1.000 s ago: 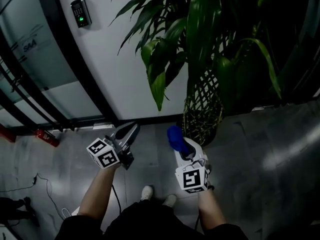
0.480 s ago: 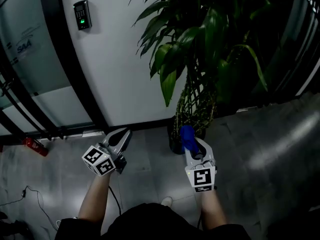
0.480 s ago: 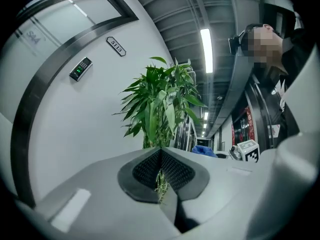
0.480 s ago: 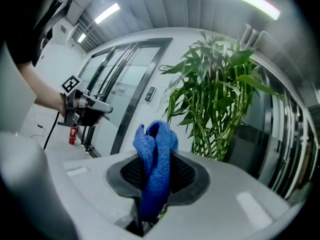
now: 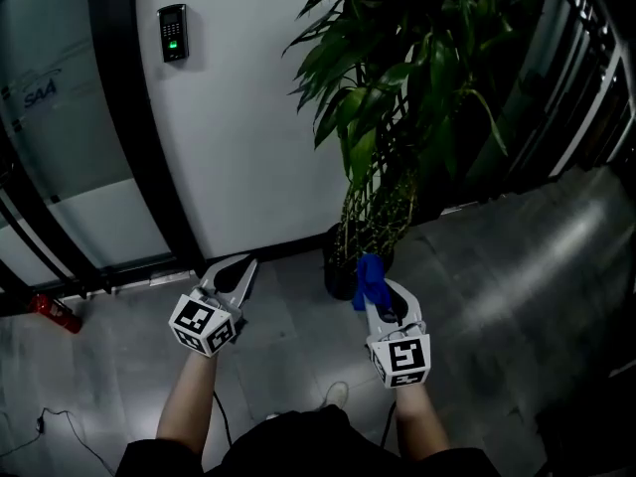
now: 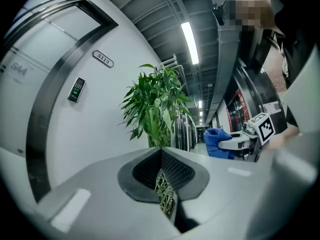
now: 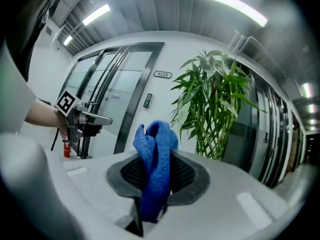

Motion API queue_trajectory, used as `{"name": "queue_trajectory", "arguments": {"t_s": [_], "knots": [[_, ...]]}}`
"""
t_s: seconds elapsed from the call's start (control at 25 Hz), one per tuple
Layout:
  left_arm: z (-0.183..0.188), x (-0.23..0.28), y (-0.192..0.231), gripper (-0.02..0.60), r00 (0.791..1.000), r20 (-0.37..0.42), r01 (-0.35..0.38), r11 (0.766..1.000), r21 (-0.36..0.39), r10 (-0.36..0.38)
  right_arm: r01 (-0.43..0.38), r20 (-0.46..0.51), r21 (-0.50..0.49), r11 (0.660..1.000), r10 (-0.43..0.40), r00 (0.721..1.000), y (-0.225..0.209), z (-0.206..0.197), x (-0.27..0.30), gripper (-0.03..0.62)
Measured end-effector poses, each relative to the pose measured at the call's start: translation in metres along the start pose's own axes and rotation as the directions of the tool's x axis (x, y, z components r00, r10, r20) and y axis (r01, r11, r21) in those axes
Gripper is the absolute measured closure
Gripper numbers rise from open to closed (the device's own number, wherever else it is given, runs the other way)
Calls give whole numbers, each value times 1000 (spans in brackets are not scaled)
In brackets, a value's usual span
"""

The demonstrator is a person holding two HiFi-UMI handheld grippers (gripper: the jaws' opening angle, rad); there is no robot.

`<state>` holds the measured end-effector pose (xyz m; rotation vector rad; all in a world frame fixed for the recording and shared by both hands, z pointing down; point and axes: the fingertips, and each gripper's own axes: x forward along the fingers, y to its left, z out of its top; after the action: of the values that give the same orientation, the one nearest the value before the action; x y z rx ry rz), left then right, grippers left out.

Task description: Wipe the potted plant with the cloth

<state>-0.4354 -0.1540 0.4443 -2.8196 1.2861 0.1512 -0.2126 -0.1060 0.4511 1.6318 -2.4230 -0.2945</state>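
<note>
A tall leafy potted plant (image 5: 397,78) stands in a dark pot (image 5: 340,274) by the white wall; it also shows as the plant (image 6: 155,109) in the left gripper view and the plant (image 7: 215,104) in the right gripper view. A blue cloth (image 5: 369,280) is bunched between the jaws of my right gripper (image 5: 376,291), which is shut on the cloth (image 7: 155,169) just short of the pot. My left gripper (image 5: 231,274) is held to the left of the pot, its jaws closed with nothing between them (image 6: 162,184).
A curved white wall with black door frames (image 5: 114,107) and a fingerprint reader (image 5: 174,33) lies behind. A red fire extinguisher (image 5: 55,311) rests on the grey floor (image 5: 517,266) at the left. Metal railings (image 5: 586,58) stand at the right.
The view has pulled back and tilted up: the plant now shows smaller and further off. Both grippers keep their pose, the right still holding the cloth.
</note>
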Motion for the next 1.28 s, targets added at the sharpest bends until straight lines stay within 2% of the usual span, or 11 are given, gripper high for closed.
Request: {"name": "queue_trajectory", "arguments": {"t_s": [0.24,0.48,0.6,0.8,1.0,1.28], "knots": [[-10,-53,-11,575,999,-4,48,997,-52,-48,47,-62,38,998,-44,997,33,-8,-37,507],[-5,-103,4,575,999,28,-19,994,-108,22,84,-43,127,988,-79,996,41,-7,-50,507],[0,-118,10,575,998,38,-41,993,-113,45,86,-12,160,983,-85,996,43,2,-54,507],[10,-115,1,575,997,62,-50,995,-84,56,94,41,176,980,-103,994,31,8,-74,507],[13,-100,-22,575,999,29,-22,999,-25,23,134,42,212,968,-146,988,-8,-6,-108,507],[22,-79,-50,575,995,71,-76,997,1,76,146,71,238,960,-167,983,-45,-12,-127,507]]}}
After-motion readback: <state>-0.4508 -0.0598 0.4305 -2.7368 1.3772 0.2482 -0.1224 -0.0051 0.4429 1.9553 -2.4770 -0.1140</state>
